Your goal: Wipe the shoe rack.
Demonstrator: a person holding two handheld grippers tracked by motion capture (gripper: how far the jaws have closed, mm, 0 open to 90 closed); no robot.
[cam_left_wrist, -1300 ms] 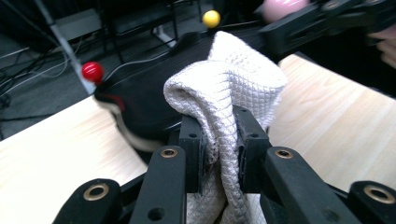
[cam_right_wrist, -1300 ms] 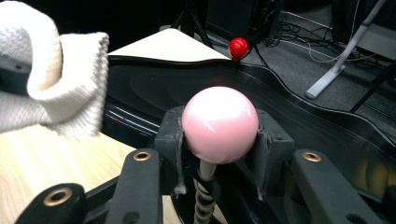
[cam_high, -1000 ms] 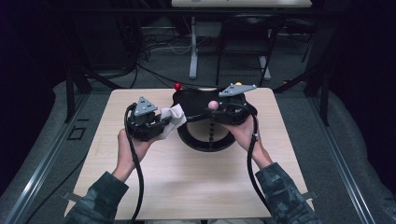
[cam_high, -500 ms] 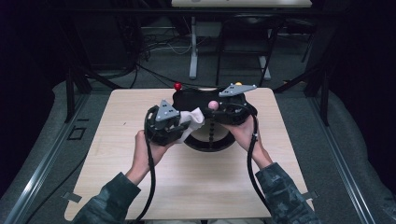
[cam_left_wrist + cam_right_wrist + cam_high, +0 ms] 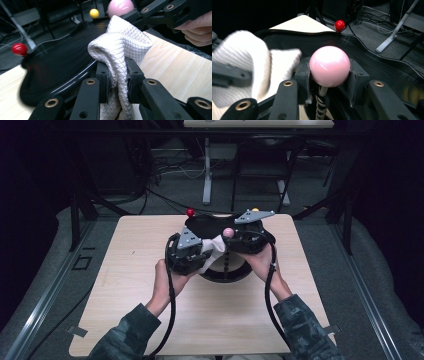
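A glossy black wavy-rimmed dish (image 5: 210,222) stands at the table's far middle, with ball-topped stems around it. My right gripper (image 5: 329,75) is shut on the pink ball (image 5: 329,66), which tops a spiral stem (image 5: 320,110). In the high view that pink ball (image 5: 228,232) sits just left of the right gripper (image 5: 235,237). My left gripper (image 5: 117,75) is shut on a bunched white waffle-weave cloth (image 5: 117,45). The cloth (image 5: 215,247) reaches up to the pink ball (image 5: 120,7); whether it touches it I cannot tell. The left gripper (image 5: 205,256) sits at the dish's near left.
A red ball (image 5: 190,212) stands at the dish's far left rim and a yellow ball (image 5: 94,13) at its far side. The light wooden table (image 5: 150,320) has bare room in front and at both sides. Chair legs and cables lie on the floor beyond the table.
My left gripper has carried the cloth to the right, from the dish's left side up to the pink ball. The right gripper has stayed on the pink ball.
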